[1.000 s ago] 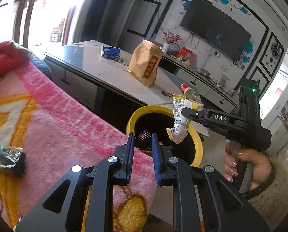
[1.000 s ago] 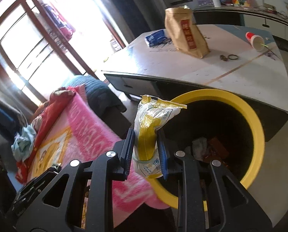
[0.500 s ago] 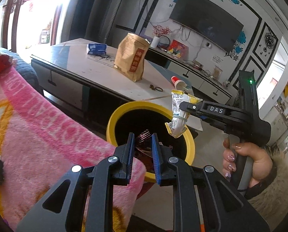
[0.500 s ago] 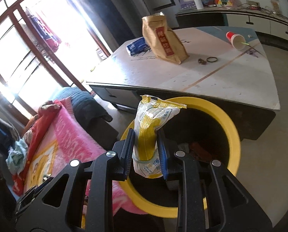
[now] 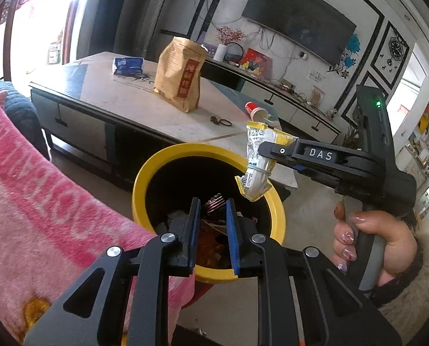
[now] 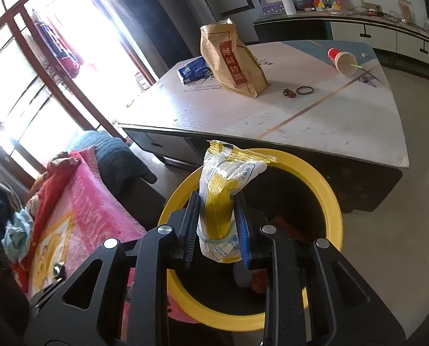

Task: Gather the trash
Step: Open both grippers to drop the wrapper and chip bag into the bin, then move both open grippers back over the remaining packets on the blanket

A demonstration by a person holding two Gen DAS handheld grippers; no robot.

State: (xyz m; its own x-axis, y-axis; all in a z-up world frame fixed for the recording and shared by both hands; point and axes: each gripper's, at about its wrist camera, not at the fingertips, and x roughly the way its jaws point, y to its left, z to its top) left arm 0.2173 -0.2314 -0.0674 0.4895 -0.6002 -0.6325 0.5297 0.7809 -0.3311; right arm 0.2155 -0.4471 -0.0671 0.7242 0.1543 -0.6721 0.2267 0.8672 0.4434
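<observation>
right gripper is hovering over the yellow bin, fingers just loosening around one yellow-white wrapper so it's dropping in with the other trash. left gripper is aiming into the bin, fingers closed, empty. on the desk: one paper bag, one red cup.

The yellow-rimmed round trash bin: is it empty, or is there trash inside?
Not empty. Crumpled wrappers lie at the bottom of the yellow-rimmed bin.
</observation>
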